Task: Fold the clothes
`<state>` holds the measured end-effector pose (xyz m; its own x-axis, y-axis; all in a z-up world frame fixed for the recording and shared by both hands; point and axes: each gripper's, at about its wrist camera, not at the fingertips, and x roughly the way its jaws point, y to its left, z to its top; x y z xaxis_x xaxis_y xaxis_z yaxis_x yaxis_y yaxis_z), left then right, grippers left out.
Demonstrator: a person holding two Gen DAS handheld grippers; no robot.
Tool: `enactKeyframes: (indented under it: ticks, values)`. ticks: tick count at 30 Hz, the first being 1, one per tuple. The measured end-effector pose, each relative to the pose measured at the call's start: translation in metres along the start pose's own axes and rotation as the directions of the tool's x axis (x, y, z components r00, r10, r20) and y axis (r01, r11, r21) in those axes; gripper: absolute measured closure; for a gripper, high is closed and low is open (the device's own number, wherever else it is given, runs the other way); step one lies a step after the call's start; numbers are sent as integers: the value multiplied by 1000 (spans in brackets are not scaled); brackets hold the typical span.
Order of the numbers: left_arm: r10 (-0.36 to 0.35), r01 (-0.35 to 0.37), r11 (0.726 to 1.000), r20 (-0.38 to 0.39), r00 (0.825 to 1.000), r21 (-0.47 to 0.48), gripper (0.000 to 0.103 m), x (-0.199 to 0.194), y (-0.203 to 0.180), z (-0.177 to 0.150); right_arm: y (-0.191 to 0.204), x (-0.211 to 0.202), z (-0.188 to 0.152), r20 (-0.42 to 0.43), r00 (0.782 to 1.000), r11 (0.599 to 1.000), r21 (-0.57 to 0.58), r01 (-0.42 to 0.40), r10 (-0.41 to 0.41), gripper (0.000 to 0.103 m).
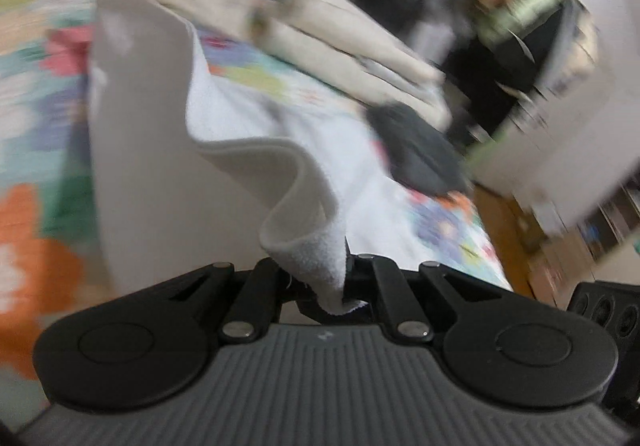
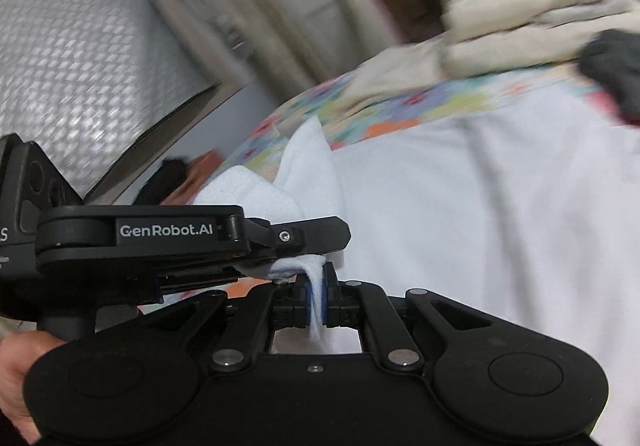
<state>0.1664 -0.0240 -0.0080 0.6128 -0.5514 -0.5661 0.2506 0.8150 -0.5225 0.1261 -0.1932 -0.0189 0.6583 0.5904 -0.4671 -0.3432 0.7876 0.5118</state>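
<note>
A white garment [image 1: 168, 174] hangs lifted over a flowered bedspread [image 1: 36, 94]. My left gripper [image 1: 326, 286] is shut on a bunched edge of it, and the cloth rises away from the jaws in a fold. In the right wrist view my right gripper [image 2: 318, 302] is shut on another edge of the same white garment [image 2: 480, 214], which spreads out to the right over the bed. The left gripper [image 2: 312, 246] shows there too, just left of and above the right one, pinching the cloth close by. Both views are motion-blurred.
A stack of folded cream clothes [image 1: 340, 42] lies at the far side of the bed, with a dark grey item [image 1: 420, 154] beside it. The same stack [image 2: 520, 26] and dark item [image 2: 616, 66] show in the right wrist view. A window [image 2: 80, 58] is at the left.
</note>
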Motion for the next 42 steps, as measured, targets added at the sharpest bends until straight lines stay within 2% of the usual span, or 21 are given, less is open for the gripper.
enactKeyframes:
  ticks: [3,6,9,12,13,25,27,29,31,32,34,36,39,42]
  values:
    - [-66,71,994,-58,996,88,97,25,-44,-16,-26,-41,-6,46,995,996,26,84,-86,97]
    - [-115,136,979,-136,984,153,97,52,-81,-37,-53,-74,-20,72,985,985,75,154,-159,97]
    - [-105,147,973,-227,968,180,97,86,-96,-60,-82,-87,-38,35,976,969,132,211,-217,97]
    - [-70,120,982,-315,947,143,97,114,-91,-75,-107,-83,-56,-20,968,949,189,251,-251,97]
    - [-64,114,984,-322,945,140,97,116,-89,-79,-111,-78,-61,-32,968,946,203,251,-250,97]
    - [-53,87,992,-326,944,92,96,104,-70,-81,-102,-64,-67,-53,961,956,98,276,-271,97]
    - [-50,88,991,-338,940,100,94,100,-72,-80,-101,-70,-70,-56,959,955,91,283,-279,97]
    - [-60,103,989,-340,939,110,85,87,-70,-78,-101,-74,-71,-56,958,954,96,285,-280,97]
    - [-39,88,985,-315,948,145,60,67,-62,-76,-101,-76,-72,-54,956,951,100,292,-288,98]
    - [0,55,982,-294,956,181,58,56,-57,-76,-102,-77,-72,-58,953,948,98,302,-298,97]
    - [81,-19,971,-257,963,236,58,35,-42,-76,-105,-77,-73,-66,946,942,94,323,-318,97]
    - [155,-92,960,-230,961,263,57,18,-23,-76,-107,-77,-73,-73,939,936,91,341,-335,96]
    - [172,-121,970,-240,956,212,55,5,5,-80,-109,-79,-70,-68,928,923,97,372,-367,88]
    - [174,-127,975,-271,947,181,55,1,24,-87,-113,-83,-66,-60,912,906,109,410,-406,88]
